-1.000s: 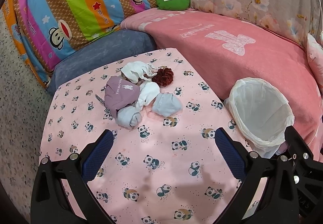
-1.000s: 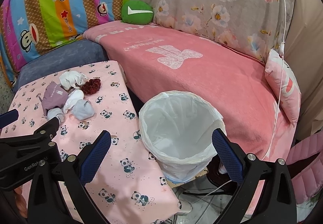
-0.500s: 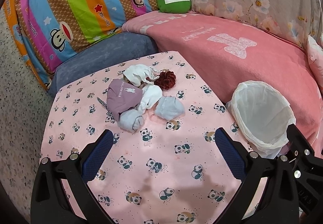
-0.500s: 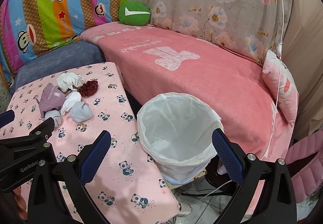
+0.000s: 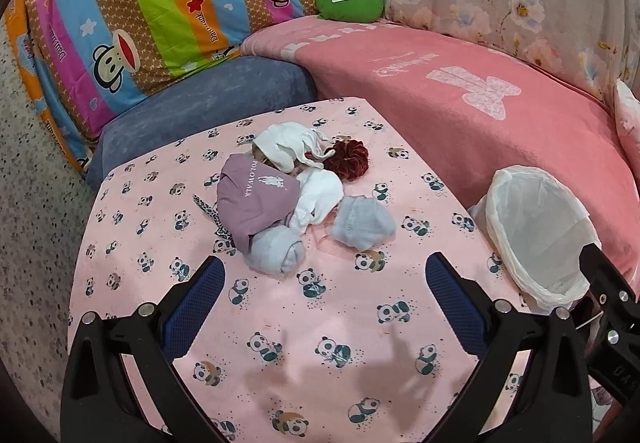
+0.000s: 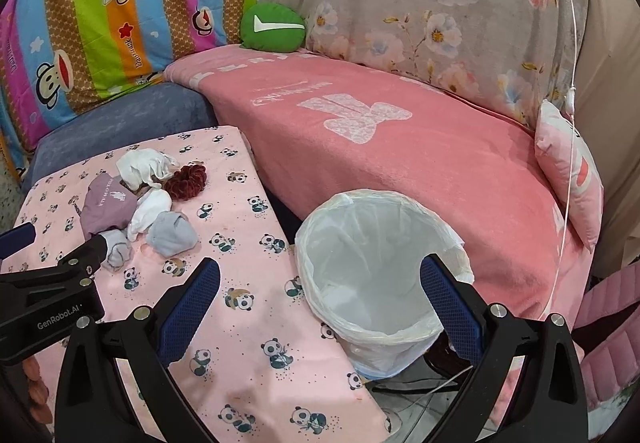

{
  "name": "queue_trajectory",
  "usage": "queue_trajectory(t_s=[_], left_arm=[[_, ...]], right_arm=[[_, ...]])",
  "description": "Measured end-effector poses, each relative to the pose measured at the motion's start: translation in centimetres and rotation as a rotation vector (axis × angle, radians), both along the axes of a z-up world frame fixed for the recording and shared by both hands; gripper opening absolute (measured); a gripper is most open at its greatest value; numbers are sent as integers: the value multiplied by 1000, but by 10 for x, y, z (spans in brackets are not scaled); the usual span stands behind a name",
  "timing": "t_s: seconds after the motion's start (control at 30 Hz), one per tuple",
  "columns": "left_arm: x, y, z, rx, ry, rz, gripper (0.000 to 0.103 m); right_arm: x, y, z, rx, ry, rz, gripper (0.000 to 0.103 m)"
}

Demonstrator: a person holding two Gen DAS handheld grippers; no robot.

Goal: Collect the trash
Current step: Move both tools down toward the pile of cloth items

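A heap of crumpled cloth items lies on the pink panda-print table (image 5: 320, 343): a purple cloth (image 5: 256, 199), white cloths (image 5: 316, 195), two grey-blue wads (image 5: 362, 223), and a dark red scrunchie (image 5: 347, 163). The heap also shows in the right wrist view (image 6: 144, 203). A bin lined with a white bag (image 5: 536, 235) stands right of the table, also seen in the right wrist view (image 6: 376, 267). My left gripper (image 5: 322, 283) is open and empty, just short of the heap. My right gripper (image 6: 320, 283) is open and empty above the bin's near rim.
A pink-blanketed sofa (image 6: 400, 147) runs behind the table and bin, with a green cushion (image 6: 274, 28), a pink pillow (image 6: 568, 171) and a striped cartoon blanket (image 5: 140, 11). A blue cushion (image 5: 200, 111) borders the table's far side. Speckled floor (image 5: 32, 243) lies left.
Both grippers have drawn slightly back and up, so the heap and bin sit a little lower and farther in view. Nothing was grasped or moved.
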State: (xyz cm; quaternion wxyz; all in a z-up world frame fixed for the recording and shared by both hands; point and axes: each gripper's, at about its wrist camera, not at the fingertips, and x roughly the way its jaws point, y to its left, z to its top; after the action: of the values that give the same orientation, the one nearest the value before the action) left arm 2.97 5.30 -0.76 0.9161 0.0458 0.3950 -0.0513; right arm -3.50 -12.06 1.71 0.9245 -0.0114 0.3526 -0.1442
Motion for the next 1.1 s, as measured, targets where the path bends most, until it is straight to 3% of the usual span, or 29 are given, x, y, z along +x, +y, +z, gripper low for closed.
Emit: queue_trajectory(t_s=[0.27, 0.73, 0.83, 0.97, 1.1], left_arm=[[36, 52, -20, -17, 30, 67, 96], [122, 115, -49, -164, 96, 103, 95], [137, 117, -59, -191, 129, 90, 86], [148, 117, -71, -236, 182, 58, 64], [150, 116, -80, -276, 230, 10, 33]], right_arm=[[42, 33, -25, 63, 34, 85, 98], [139, 90, -84, 178, 135, 162, 98], [155, 99, -95, 189, 150, 165, 95], [169, 106, -109, 190, 175, 161, 90], [176, 112, -124, 203, 222, 176, 70]])
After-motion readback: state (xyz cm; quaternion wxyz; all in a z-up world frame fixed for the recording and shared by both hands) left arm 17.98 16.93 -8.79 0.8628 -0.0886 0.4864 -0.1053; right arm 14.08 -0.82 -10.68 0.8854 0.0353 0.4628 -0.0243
